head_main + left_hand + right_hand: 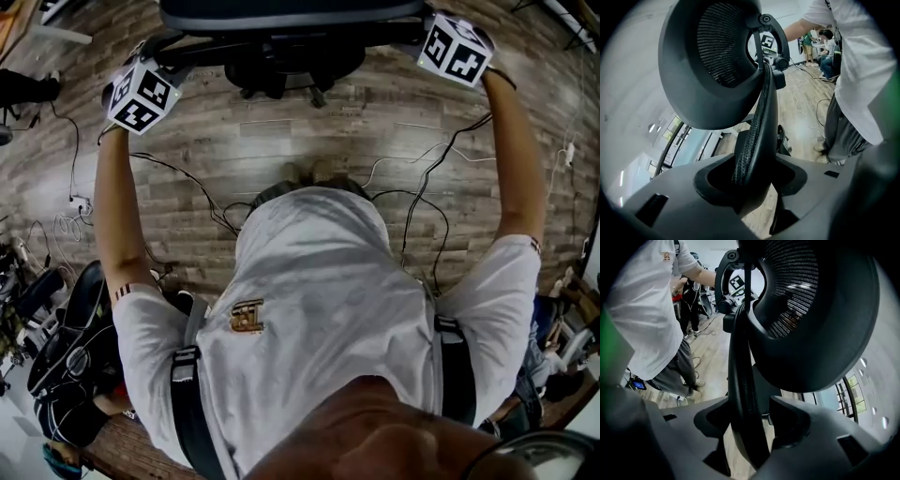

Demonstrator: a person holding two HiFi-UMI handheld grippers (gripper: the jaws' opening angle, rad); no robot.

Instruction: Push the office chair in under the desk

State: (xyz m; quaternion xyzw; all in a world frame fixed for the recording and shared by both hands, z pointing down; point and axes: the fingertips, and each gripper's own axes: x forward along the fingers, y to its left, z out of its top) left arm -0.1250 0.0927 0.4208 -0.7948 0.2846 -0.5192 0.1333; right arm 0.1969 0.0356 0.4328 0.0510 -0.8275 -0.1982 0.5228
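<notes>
Both grippers flank the chair's back in the head view: left gripper (139, 75) and right gripper (448, 42) sit either side of the office chair (291, 17), which stands on the wood floor (281, 141) ahead of the person. No desk shows. Only the left gripper view reveals its jaws clamped on the backrest rim (759, 126), beside a curved mesh pad (708, 70). In the right gripper view, the jaws hold the opposite rim likewise. I'd push evenly with both so the chair rolls straight.
</notes>
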